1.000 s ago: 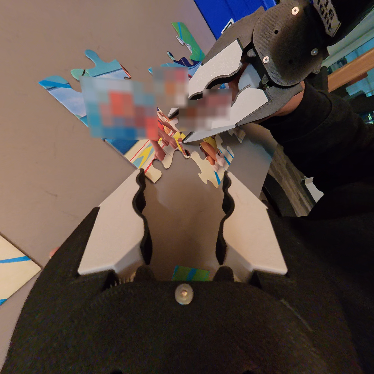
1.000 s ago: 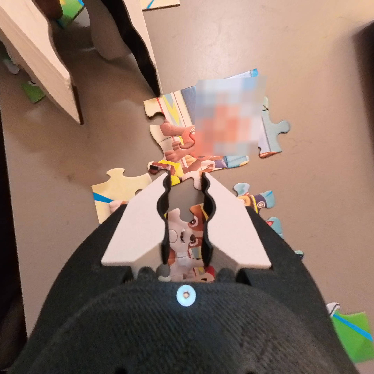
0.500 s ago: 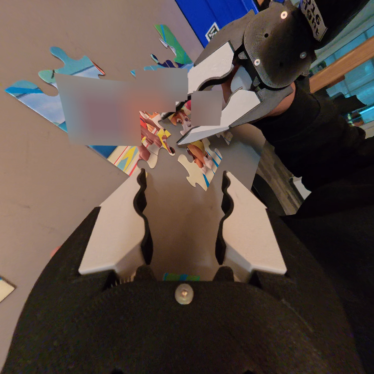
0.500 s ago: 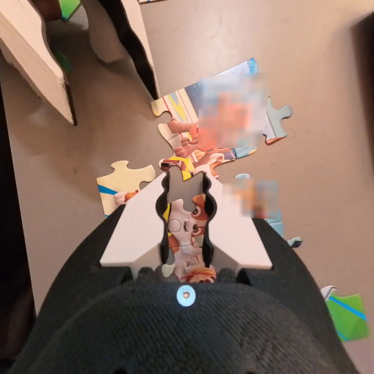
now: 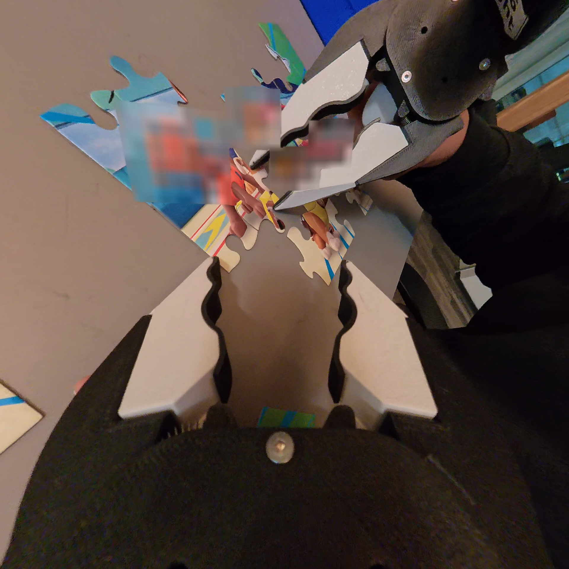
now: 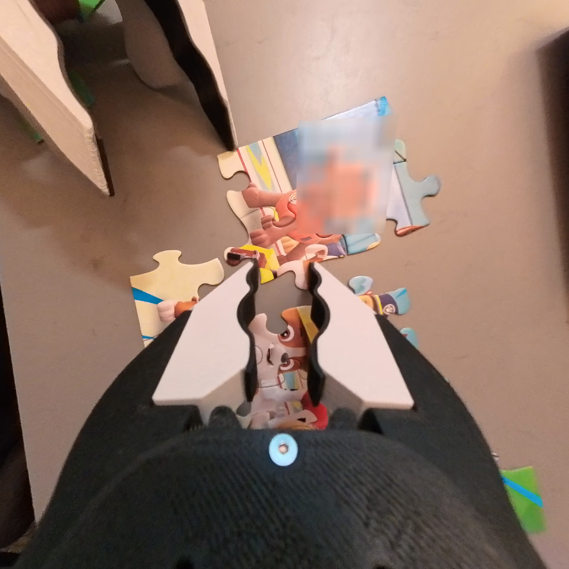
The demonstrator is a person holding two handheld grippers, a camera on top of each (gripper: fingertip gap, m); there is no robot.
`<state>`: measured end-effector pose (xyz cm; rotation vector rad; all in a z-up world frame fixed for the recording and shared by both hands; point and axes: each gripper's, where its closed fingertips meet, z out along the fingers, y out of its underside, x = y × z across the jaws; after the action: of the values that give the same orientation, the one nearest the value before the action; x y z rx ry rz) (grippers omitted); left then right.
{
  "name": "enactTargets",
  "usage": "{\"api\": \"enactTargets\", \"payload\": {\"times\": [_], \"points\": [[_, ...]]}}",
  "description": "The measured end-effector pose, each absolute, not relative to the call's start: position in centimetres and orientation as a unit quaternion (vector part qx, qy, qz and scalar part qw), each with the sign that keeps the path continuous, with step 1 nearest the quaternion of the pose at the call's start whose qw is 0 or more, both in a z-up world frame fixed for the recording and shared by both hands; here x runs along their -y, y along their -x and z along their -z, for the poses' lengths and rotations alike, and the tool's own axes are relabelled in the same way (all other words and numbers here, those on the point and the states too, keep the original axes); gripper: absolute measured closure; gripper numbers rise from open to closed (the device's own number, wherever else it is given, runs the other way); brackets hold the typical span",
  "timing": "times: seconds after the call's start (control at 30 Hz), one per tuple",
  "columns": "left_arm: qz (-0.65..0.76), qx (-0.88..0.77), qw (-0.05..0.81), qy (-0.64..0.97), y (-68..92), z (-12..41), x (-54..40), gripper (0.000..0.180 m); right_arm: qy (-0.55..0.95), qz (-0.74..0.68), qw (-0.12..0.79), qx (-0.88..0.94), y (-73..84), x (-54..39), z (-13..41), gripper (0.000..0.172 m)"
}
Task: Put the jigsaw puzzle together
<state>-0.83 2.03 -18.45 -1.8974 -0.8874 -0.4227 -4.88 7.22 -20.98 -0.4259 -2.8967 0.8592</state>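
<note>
My right gripper (image 6: pixel 281 268) is shut on a puzzle piece (image 6: pixel 280 348) printed with cartoon dogs. The pads press on its two side edges. Its fingertips are at the near edge of a joined cluster of puzzle pieces (image 6: pixel 271 209) on the grey-brown table (image 6: pixel 431 77). In the left wrist view the right gripper (image 5: pixel 277 175) has its lower finger tip down at that cluster (image 5: pixel 215 228). My left gripper (image 5: pixel 278 264) is open and empty, low over bare table just short of the cluster. It also shows at the top left of the right wrist view (image 6: pixel 167 169).
A loose pale yellow piece (image 5: pixel 320 243) lies right of the cluster; it also shows in the right wrist view (image 6: pixel 172 283). Other loose pieces lie about (image 6: pixel 385 301), (image 6: pixel 523 505), (image 5: pixel 283 52), (image 5: pixel 15 418). The table edge (image 5: pixel 409 246) and a person's black sleeve (image 5: pixel 492 200) are at the right. Tip to tip, the grippers are about 8 cm apart.
The right gripper has kept the piece in its grasp and stayed at the cluster's edge, shifting only slightly. The left gripper swayed a little sideways and came back, still open.
</note>
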Motion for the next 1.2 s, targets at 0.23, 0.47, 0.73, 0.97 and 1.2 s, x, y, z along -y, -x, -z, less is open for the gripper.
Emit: {"api": "enactTargets", "payload": {"times": [0.23,0.47,0.73,0.97,1.2], "points": [[0.184,0.361,0.485,0.775,0.6,18.3,-2.0,0.104,0.144,-0.277,0.042,0.949,4.6,-7.2,20.9,0.142],[0.193,0.361,0.496,0.766,0.6,17.9,-2.1,0.104,0.149,-0.275,0.036,0.949,4.4,-7.4,20.8,0.142],[0.201,0.354,0.497,0.766,0.2,17.6,-2.6,0.104,0.15,-0.267,0.03,0.952,4.2,-7.9,20.8,0.142],[0.211,0.348,0.495,0.768,-0.3,17.7,-3.1,0.104,0.152,-0.261,0.027,0.953,3.5,-8.5,20.8,0.143],[0.212,0.346,0.494,0.769,-0.4,17.7,-3.1,0.104,0.156,-0.269,0.039,0.95,3.3,-8.8,20.1,0.143]]}}
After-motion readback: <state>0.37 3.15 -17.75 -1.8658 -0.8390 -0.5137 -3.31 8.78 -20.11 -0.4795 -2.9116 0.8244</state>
